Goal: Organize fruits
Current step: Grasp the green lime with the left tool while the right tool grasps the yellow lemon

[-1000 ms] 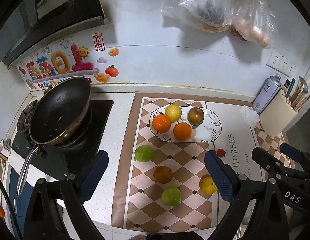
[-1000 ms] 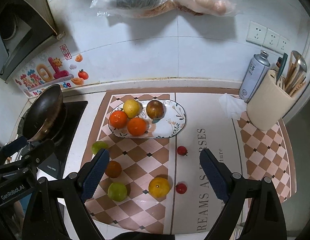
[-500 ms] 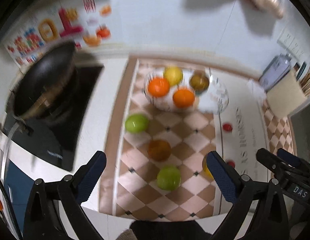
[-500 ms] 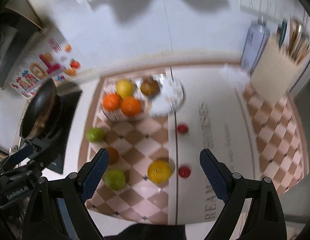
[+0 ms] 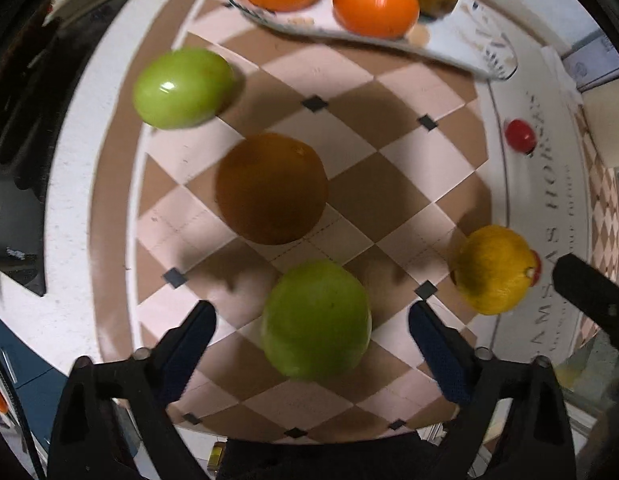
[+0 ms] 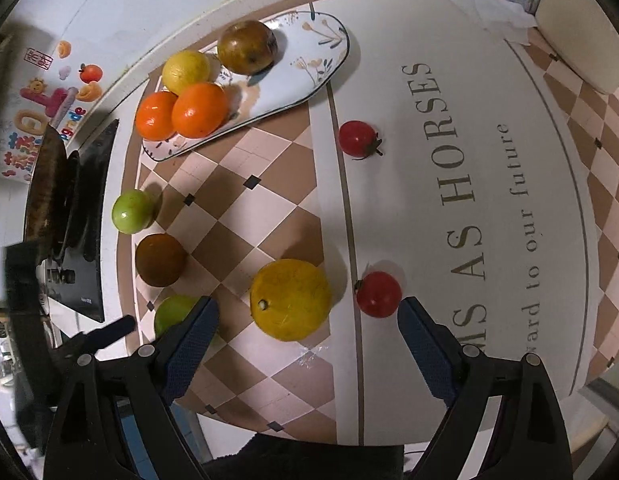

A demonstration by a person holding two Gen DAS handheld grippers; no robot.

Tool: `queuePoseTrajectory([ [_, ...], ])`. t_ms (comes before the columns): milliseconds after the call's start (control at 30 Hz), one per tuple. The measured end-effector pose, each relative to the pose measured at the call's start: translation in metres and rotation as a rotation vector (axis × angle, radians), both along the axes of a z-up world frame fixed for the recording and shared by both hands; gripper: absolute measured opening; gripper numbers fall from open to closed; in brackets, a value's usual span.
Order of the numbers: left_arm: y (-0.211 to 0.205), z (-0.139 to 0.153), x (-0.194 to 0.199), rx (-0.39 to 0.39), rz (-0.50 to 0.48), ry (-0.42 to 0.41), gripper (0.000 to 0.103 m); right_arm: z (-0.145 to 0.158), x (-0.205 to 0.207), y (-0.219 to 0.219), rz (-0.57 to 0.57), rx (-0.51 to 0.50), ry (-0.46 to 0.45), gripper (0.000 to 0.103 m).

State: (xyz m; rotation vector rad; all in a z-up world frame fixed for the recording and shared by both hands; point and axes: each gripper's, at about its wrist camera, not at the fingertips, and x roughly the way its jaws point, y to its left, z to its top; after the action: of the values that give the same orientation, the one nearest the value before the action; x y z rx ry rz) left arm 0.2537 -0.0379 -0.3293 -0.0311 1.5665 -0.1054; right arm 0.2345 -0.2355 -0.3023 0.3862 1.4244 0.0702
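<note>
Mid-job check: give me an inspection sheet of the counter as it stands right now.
Surface: checkered mat on a white counter, lettered panel at its right.
Job's things: oval plate holds two oranges, a yellow fruit and a brown fruit. Loose on the mat: two green fruits, a dark brown fruit, a yellow citrus, two cherry tomatoes.
Clutter: crumpled tissue and a beige holder at far right.
Grippers: left gripper open around the near green fruit; right gripper open around the yellow citrus.
Cables: nothing seen.
Surroundings: pan on a black stove, wall stickers.
</note>
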Motion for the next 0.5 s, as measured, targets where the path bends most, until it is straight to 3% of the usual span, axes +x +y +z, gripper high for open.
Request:
queuePoseTrajectory([
  [67,-0.004,-0.007,-0.001,0.003,-0.015,0.007,0.055,-0.004,0.005,0.001,0.008,0.001,0.009,0.093],
  [300,0.002,-0.008,-0.016,-0.015,-0.001,-0.003,0.054,-0.027,0.020,0.012,0.039,0.026,0.058,0.093],
  [400,0.006,-0.007,-0.023,-0.014,0.016,-0.005,0.054,-0.029,0.025,0.022,0.074,-0.009,0.033,0.093],
  [500,0.011,-0.007,-0.028,-0.012,0.029,-0.004,0.054,-0.031,0.029,0.032,0.114,-0.009,0.037,0.076],
])
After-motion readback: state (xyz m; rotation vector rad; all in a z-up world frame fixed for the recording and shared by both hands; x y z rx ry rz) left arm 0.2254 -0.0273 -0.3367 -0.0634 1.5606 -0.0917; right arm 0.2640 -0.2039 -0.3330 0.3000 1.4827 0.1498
